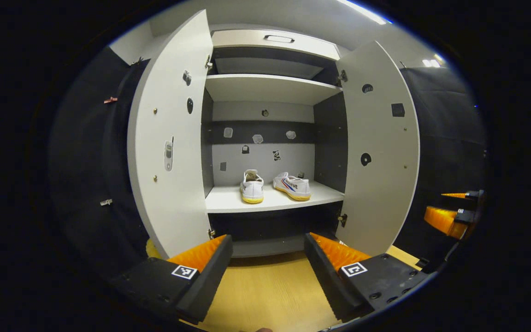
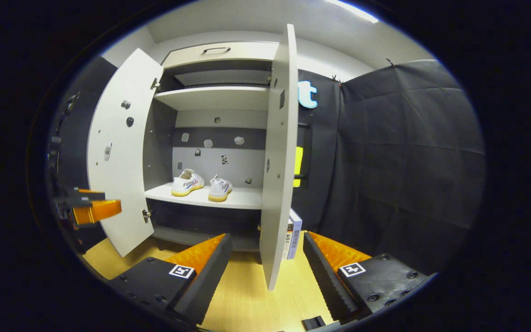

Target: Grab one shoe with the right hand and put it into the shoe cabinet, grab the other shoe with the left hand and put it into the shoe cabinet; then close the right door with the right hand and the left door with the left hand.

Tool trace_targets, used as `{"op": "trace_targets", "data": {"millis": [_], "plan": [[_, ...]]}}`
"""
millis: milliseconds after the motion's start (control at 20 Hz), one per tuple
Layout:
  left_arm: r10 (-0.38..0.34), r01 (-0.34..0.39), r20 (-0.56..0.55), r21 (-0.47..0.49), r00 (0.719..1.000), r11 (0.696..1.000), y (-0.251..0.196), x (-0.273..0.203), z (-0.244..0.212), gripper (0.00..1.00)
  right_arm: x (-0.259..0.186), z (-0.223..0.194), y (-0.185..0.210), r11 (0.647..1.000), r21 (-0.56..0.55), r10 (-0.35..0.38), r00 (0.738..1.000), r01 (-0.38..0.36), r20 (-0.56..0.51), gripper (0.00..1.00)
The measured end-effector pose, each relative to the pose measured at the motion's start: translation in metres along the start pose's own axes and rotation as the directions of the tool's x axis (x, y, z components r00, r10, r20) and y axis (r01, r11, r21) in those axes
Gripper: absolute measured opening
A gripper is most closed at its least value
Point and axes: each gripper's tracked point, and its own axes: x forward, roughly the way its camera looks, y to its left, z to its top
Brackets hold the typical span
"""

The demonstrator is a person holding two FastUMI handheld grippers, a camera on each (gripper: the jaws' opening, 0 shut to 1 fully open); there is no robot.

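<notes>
Both shoes, the left shoe [image 1: 252, 186] and the right shoe [image 1: 292, 186], already sit side by side on the shelf [image 1: 228, 202] inside the shoe cabinet [image 1: 270, 41]. So I think only the doors are left to do.

My left claw [image 1: 268, 251] is open and holds nothing. My right claw [image 2: 267, 251] is open and empty too.

The right door [image 2: 277, 152] stands edge-on just in front of my right claw. If I push it too fast, I think it could bang shut. There is a box [image 2: 293, 240] on the floor [image 2: 247, 299] just beside that door, and I might bump it.

The left door [image 1: 171, 138] stands wide open. If I swing both doors together, I think they could knock at the middle.
</notes>
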Motion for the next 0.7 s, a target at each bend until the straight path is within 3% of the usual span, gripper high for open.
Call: {"op": "trace_targets", "data": {"millis": [200, 400, 700], "plan": [[0.022, -0.023, -0.041, -0.024, 0.999, 0.999, 0.004, -0.007, -0.016, 0.97, 0.014, 0.04, -0.032, 0.999, 0.021, -0.034, 0.999, 0.033, 0.029, 0.98], [0.1, -0.101, -0.04, -0.035, 0.994, 0.994, 0.01, -0.008, -0.015, 0.98, 0.041, 0.07, -0.072, 0.995, 0.096, -0.044, 0.998, 0.04, 0.048, 0.98], [0.19, -0.193, -0.064, -0.044, 0.98, 0.98, -0.002, -0.005, -0.024, 0.99, 0.096, 0.08, -0.13, 0.993, 0.113, -0.045, 0.998, 0.039, 0.05, 0.99]]}}
